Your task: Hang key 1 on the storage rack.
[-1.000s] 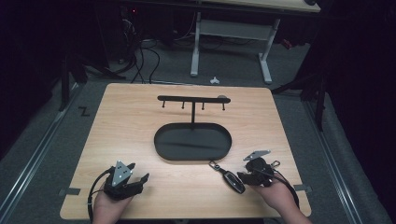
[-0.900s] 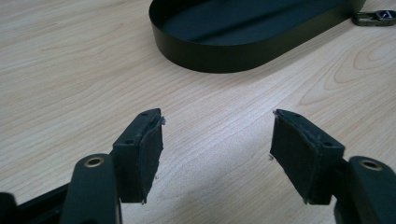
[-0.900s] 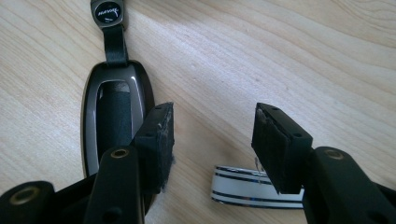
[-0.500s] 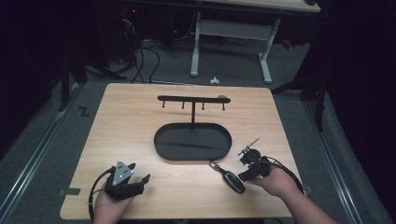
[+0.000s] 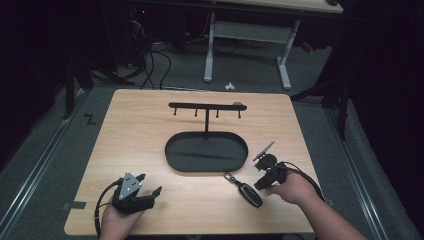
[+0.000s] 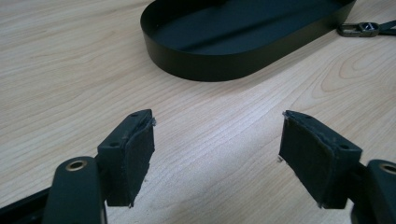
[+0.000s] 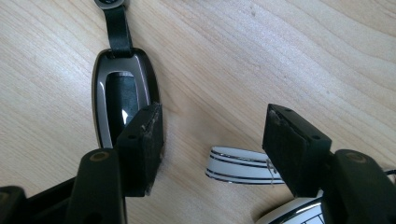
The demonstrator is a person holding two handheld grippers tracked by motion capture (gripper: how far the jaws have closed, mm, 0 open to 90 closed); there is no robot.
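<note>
One car key fob (image 5: 248,192) lies flat on the wooden table (image 5: 150,130), just in front of the black oval tray (image 5: 206,151) that carries a hook rack (image 5: 207,106). Right beside the fob hovers the right gripper (image 5: 264,181), its jaws just opening wide, nothing between them. Well apart, near the table's front left, the left gripper (image 5: 149,184) likewise has jaws just spreading, empty.

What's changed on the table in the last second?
The right gripper slid left toward the key fob, its jaws opening, nothing held. The left gripper stayed put, its jaws opening too, with nothing between them. Fob, tray and hook rack haven't moved.
</note>
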